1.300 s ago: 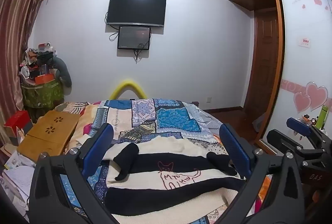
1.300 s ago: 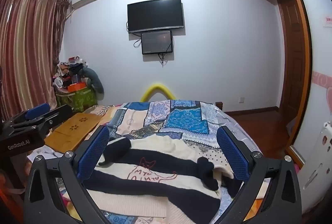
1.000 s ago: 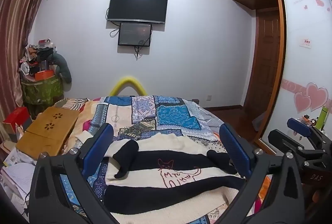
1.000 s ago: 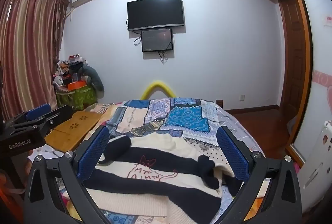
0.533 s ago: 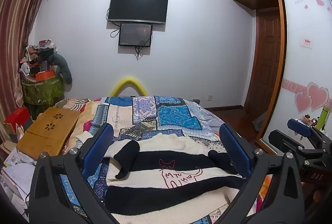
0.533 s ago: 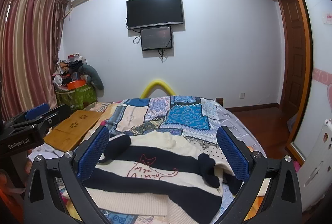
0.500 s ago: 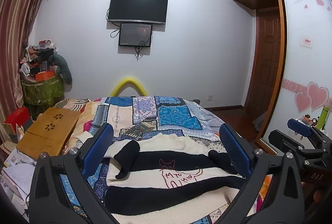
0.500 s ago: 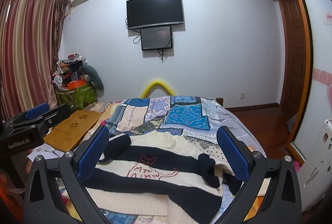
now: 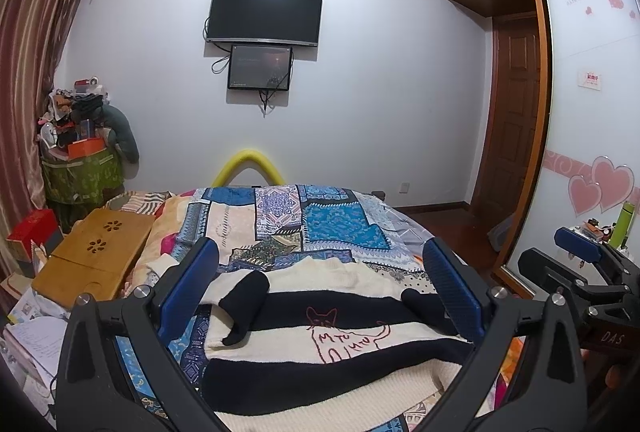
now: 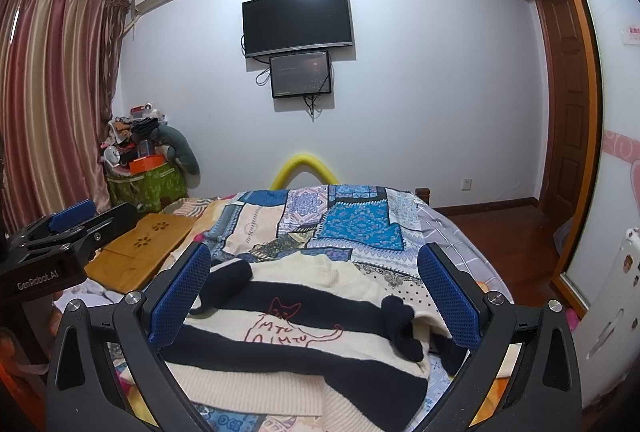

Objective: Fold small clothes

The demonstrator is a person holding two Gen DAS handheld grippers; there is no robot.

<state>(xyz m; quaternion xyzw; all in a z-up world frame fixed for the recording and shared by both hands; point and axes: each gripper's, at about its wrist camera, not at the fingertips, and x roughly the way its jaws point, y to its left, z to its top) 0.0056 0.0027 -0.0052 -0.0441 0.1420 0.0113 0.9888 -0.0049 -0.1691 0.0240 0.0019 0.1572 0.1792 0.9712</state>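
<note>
Striped sweater [image 9: 320, 344] lies below both spread, empty claws.

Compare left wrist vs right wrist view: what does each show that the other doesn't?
Left wrist only: the red box on the floor, the green bottle, the heart stickers, and the right gripper at its edge.
Right wrist only: the full curtain and the left gripper.
Both: the striped sweater with its cat drawing, sleeves folded in, on the patchwork bedspread; the TV; both grippers open and empty.
</note>
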